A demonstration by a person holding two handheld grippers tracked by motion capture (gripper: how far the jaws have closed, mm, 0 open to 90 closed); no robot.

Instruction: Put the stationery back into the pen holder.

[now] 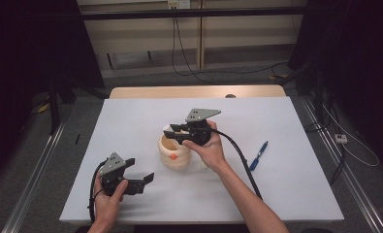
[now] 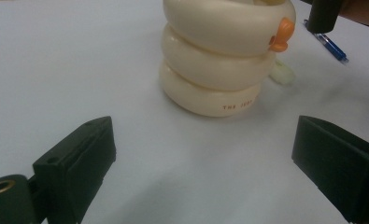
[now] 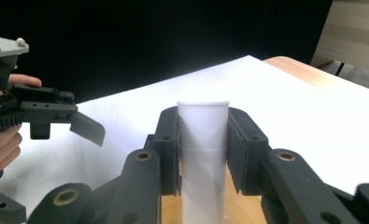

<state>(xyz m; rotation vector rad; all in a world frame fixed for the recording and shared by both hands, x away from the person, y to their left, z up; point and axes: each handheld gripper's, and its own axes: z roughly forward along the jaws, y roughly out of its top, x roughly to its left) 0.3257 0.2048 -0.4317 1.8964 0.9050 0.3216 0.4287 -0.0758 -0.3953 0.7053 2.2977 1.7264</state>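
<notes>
Here, right tongs (image 3: 203,154) clamped on a white tube (image 3: 203,140), upright over the cream ringed holder (image 1: 175,154); left tongs (image 1: 143,180) gaping, idle beside holder. Probably light, smooth, slippery plastic: best pinched mid-body, gently.

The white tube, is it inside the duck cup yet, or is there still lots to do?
Nearly. Done: the right gripper has clamped the white tube and holds it over the cream ringed duck holder. In hand: the tube's lower end sits at the holder's open top. Left: letting go, and probably the blue pen lying on the table. The left gripper waits open.
</notes>
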